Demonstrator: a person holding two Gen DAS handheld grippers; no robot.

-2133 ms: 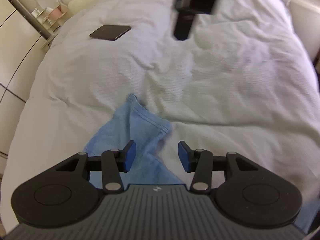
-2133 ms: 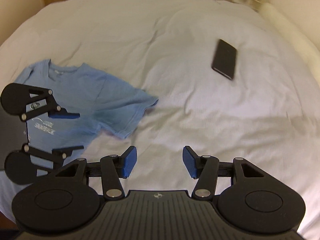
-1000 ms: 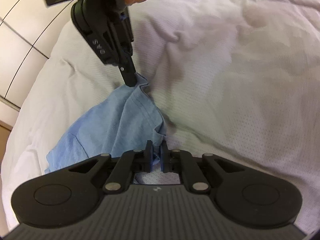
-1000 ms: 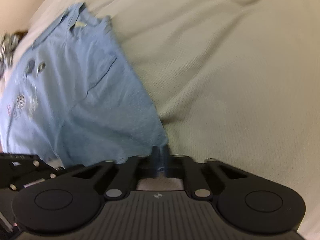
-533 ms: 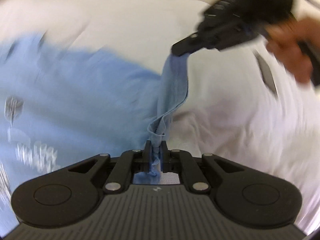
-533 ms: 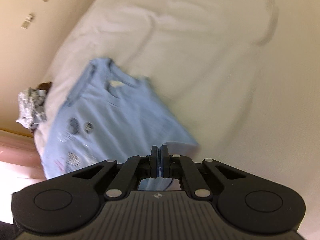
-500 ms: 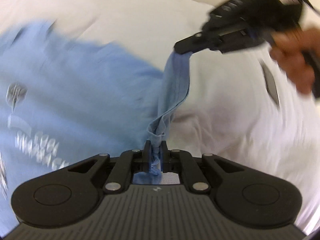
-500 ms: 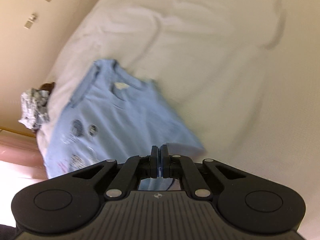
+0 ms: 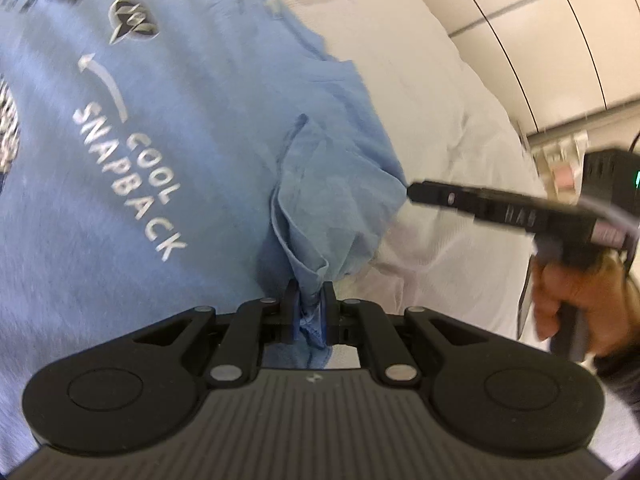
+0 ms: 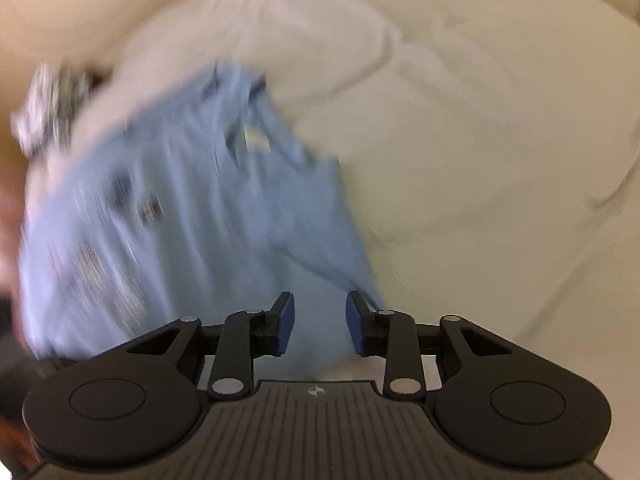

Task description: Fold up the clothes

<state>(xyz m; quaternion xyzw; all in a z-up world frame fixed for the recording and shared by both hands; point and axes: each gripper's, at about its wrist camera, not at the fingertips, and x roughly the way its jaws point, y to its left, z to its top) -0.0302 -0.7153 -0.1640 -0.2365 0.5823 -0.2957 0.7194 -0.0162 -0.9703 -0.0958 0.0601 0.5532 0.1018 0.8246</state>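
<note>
Bed with white textured quilted cover (image 9: 452,128) fills both views; cover is wrinkled, with soft folds toward its far edge. Light blue cotton T-shirt with white "COOL SNAPBACK" print (image 9: 168,128) lies spread on the left part of the bed, print up. Beyond the bed, far right in the left wrist view: cream panelled wardrobe doors with dark seams (image 9: 532,24). Right wrist view is motion-blurred; beige wall (image 10: 68,4) behind the bed, and a blurry grey patterned bundle (image 10: 48,104) at the bed's left edge, can't tell what.

Left gripper (image 9: 307,311): fingers easing apart but still pinching a bunched shirt edge. Right gripper (image 10: 320,322), in a person's hand (image 9: 576,300): fingers opening, released, shirt fabric lying below the gap.
</note>
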